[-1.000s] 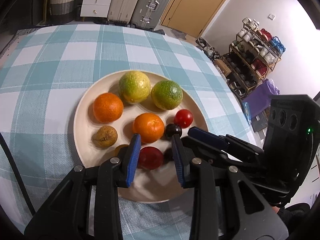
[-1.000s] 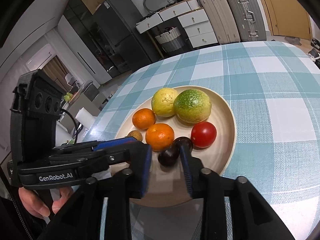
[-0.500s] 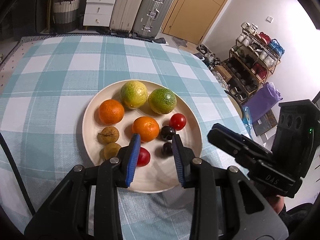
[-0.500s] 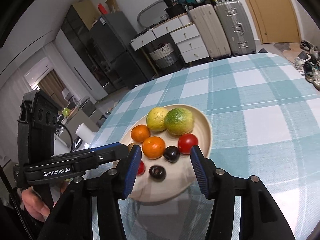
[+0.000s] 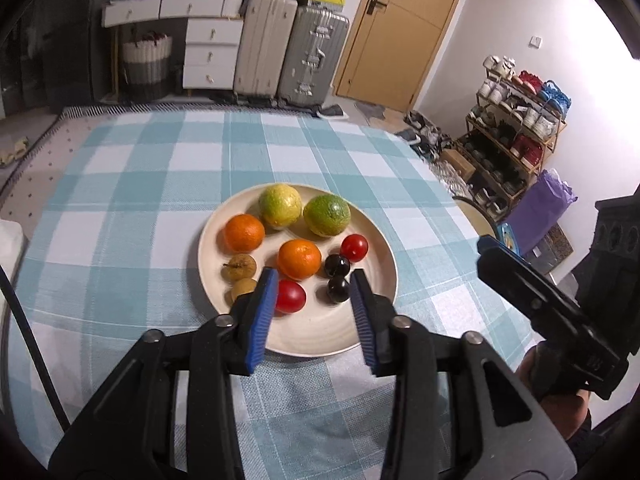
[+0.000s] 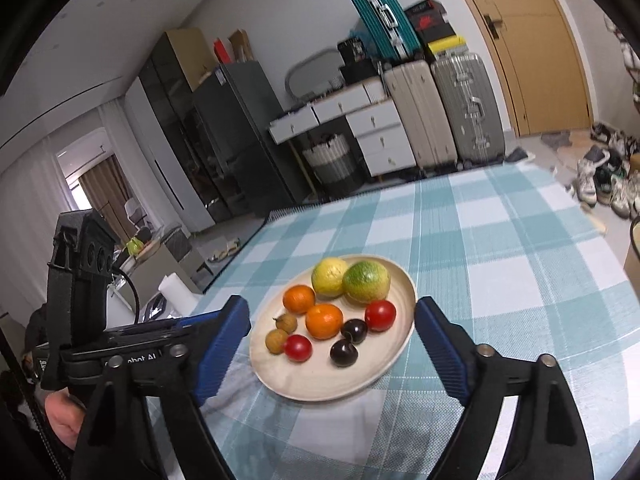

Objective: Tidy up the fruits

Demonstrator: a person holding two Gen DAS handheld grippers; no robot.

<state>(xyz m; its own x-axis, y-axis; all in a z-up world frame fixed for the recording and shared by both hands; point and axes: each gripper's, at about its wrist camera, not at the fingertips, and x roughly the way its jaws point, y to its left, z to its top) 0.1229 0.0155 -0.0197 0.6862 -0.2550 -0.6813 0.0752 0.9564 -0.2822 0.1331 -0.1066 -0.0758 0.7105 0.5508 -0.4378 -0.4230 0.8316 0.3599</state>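
- The left gripper [image 5: 314,312] hangs above the near edge of the plate [image 5: 320,340], its jaws opening, nothing between the blue pads; a second ago they were nearly closed and low over a red fruit.
- The right gripper [image 6: 332,344] is spread wide and opening, empty, its fingers straddling the plate from above; a second ago it was pinched around a dark cherry.
- Both grippers sat closer to the fruit earlier; now the plate looks smaller in each view (they have lifted back).
- The round cream plate sits on the checked tablecloth [image 5: 160,184], near the table's near edge, with all the fruit on it.
- Nearest on the plate: a red cherry tomato [image 5: 290,297], partly behind the left gripper's left finger, and two dark cherries [image 5: 337,278] touching each other.
- To the left, two small brown longans [image 5: 240,268]; the farther one has a short stem pointing left, the nearer is partly cut off by the finger.
- Mid-plate: an orange tangerine [image 5: 299,259] and a second red tomato [image 5: 354,247].
- Farther back: another tangerine [image 5: 244,233], then a yellow-green citrus [image 5: 280,205] and a greener one [image 5: 327,215] side by side; all round, no clear long axis.
- Beyond the table: suitcases [image 5: 292,48], white drawers [image 5: 212,52], a wooden door [image 5: 404,28].
- A hand [image 6: 64,420] under the left gripper is only partly visible.
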